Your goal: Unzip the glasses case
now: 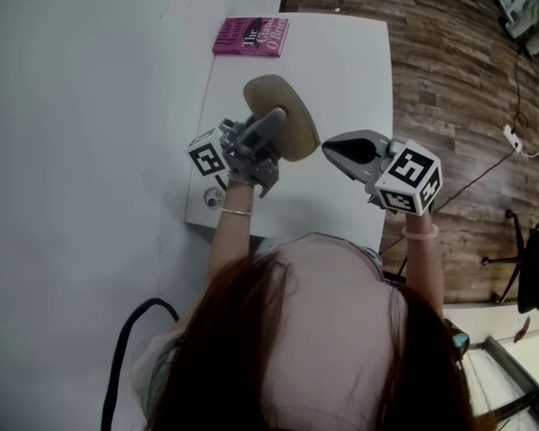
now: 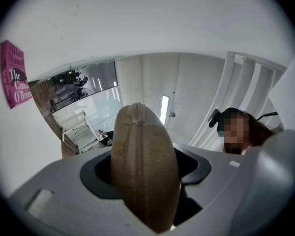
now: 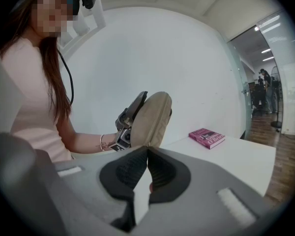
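The glasses case (image 1: pixel 296 128) is held in the left gripper (image 1: pixel 277 119), clamped between its jaws and lifted above the white table (image 1: pixel 350 70). In the left gripper view the tan case is seen standing on edge between the two jaws. Its upper end reaches out past the jaw tips, and its zip (image 2: pixel 137 113) runs along the narrow edge turned toward the camera. The zip appears closed where it can be seen.

The right gripper (image 1: pixel 328 148) is held just to the right of the left gripper, with its tips pointed at the case but not touching it. Its jaws are pressed together with nothing between them. A pink book (image 1: pixel 250 37) lies flat on the table, well beyond the left gripper's tips.
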The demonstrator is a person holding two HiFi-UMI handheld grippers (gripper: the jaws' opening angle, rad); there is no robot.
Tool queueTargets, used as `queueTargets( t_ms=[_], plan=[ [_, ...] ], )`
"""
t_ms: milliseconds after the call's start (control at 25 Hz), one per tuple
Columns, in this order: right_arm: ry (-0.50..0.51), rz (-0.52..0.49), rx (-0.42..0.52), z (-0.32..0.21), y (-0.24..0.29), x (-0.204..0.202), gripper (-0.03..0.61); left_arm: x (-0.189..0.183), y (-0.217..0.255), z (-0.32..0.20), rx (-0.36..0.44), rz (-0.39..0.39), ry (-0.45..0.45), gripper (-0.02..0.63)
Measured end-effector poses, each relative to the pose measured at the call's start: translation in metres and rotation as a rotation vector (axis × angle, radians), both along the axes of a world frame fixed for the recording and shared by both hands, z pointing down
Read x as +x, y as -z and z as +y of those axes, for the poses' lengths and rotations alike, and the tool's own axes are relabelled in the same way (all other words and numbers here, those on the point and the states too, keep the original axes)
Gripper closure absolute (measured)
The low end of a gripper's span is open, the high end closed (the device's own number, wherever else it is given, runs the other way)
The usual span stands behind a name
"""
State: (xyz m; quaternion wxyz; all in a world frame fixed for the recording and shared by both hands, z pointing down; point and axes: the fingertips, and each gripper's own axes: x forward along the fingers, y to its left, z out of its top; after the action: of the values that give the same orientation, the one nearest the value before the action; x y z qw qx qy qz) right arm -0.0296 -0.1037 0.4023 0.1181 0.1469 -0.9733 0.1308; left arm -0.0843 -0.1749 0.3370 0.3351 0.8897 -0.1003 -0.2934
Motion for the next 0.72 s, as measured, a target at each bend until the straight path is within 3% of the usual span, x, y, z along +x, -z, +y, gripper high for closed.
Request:
queueTargets(
  t_ms=[240, 720],
  plan=[
    [-0.005, -0.004, -0.002, -0.0004, -0.0003, -0.0014, 0.572, -0.0006, 0.0029, 0.0033, -0.059, 0.102, -0.022, 0.313],
    [0.001, 0.011, -0.012, -0.0011, -0.0020, -0.0012, 0.573, -0.0028, -0.0026, -0.0027, -0.102, 0.138, -0.012, 0.313]
  ],
)
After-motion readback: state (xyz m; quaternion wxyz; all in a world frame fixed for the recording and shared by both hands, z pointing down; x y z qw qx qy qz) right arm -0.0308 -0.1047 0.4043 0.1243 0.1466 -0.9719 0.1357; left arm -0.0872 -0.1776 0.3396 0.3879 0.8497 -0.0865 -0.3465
